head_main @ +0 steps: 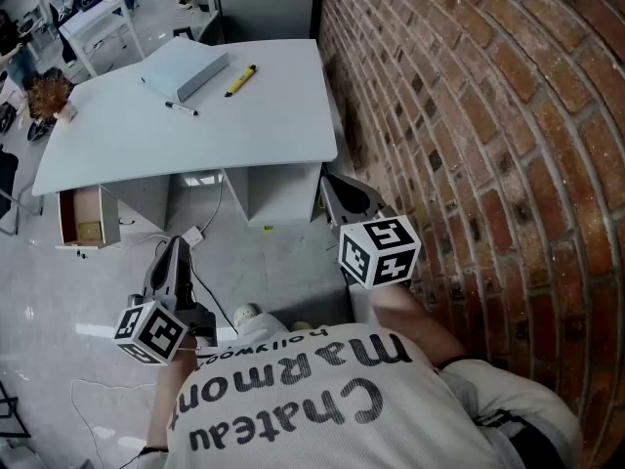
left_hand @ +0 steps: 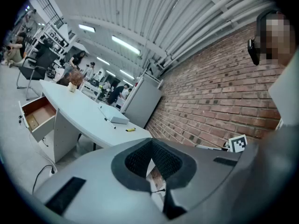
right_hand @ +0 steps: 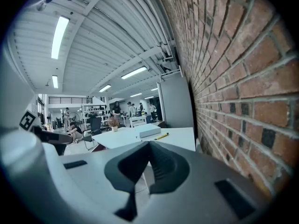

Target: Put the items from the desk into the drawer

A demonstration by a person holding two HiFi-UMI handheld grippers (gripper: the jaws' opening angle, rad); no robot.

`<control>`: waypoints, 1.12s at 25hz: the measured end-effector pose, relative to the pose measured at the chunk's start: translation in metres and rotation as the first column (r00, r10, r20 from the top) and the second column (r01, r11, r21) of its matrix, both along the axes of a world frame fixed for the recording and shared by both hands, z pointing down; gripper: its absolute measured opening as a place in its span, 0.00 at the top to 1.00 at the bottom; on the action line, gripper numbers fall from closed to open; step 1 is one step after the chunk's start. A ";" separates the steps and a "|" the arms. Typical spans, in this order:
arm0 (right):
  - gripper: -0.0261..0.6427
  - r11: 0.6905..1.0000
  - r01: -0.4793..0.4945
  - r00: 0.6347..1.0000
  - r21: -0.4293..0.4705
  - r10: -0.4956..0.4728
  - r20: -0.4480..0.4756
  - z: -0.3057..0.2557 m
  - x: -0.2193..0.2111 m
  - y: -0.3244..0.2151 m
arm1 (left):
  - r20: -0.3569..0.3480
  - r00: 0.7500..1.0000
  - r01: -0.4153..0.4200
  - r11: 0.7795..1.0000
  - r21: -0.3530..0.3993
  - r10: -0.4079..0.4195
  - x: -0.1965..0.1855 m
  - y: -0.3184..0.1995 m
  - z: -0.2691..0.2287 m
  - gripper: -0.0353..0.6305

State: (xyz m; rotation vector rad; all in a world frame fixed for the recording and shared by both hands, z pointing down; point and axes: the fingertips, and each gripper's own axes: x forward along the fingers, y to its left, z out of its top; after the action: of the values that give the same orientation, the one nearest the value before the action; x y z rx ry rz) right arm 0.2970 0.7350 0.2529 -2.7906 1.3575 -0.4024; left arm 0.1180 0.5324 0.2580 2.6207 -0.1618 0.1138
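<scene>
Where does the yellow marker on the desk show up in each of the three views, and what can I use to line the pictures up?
Head view: the yellow marker lies near the top, left of centre, just right of the flat box.
Left gripper view: yellow marker, small, left of centre, lower right of the flat box.
Right gripper view: yellow marker, just right of centre, right of the flat box.
Shared landmark: the flat box beside it.
</scene>
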 end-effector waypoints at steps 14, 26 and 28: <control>0.96 1.000 -0.019 0.997 -0.012 0.020 0.079 0.026 0.047 -0.071 | 0.011 1.000 0.021 0.999 -0.049 -0.020 0.037 -0.079 0.019 0.94; 0.96 0.997 -0.080 0.985 0.014 0.077 0.155 0.018 0.117 -0.203 | 0.004 1.000 -0.020 0.999 -0.050 0.020 0.116 -0.219 -0.004 0.94; 0.96 0.996 -0.093 0.984 0.002 0.092 0.150 0.018 0.126 -0.220 | -0.002 1.000 -0.023 0.999 -0.049 0.023 0.124 -0.240 -0.006 0.94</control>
State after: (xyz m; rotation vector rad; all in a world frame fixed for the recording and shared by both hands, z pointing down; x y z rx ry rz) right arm 0.4232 0.5149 0.2707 -2.7392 1.1913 -0.5877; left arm 0.2415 0.2926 0.2520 2.5745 -0.1270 0.1222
